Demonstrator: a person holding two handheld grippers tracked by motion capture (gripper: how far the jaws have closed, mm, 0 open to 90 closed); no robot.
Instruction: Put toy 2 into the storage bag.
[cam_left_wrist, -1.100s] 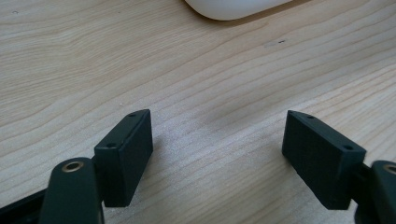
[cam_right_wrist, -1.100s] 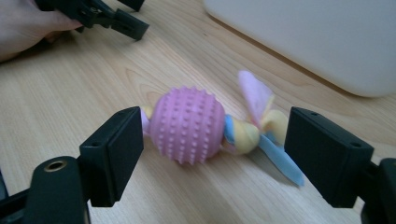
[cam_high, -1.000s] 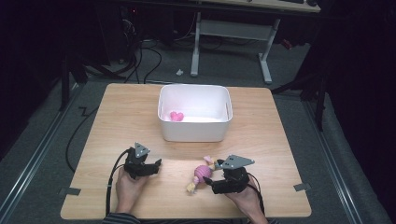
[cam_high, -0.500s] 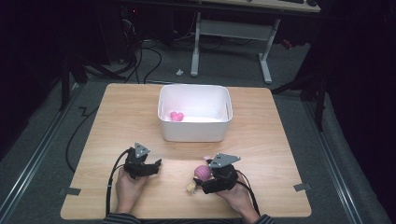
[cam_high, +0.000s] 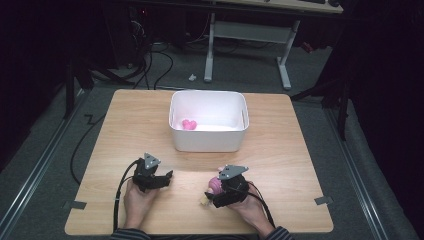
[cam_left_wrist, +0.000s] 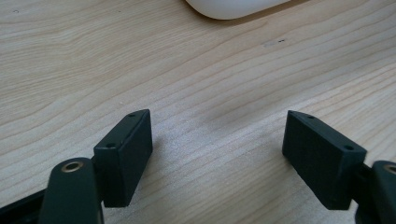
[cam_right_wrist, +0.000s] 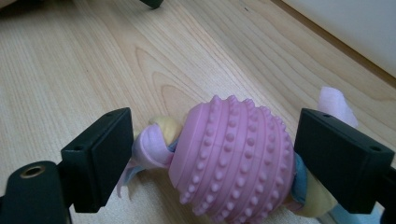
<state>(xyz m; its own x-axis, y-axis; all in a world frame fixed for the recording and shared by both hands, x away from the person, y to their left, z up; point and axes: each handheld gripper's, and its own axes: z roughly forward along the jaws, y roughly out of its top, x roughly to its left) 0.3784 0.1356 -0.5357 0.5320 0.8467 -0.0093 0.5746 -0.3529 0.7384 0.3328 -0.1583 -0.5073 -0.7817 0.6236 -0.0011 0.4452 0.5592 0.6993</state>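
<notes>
Straddling item: pink studded ball toy (cam_right_wrist: 233, 158) with rope ends, on the table (cam_high: 300, 165) at 6 o'clock from the white bin (cam_high: 209, 140). My right gripper (cam_right_wrist: 212, 154): jaws apart, not yet pressing. Close squarely across the ball, avoiding the rope. Left gripper (cam_left_wrist: 217, 154): apart, empty, at 9 o'clock.

No text, label, brand, number or sign can be read anywhere in these pictures.
</notes>
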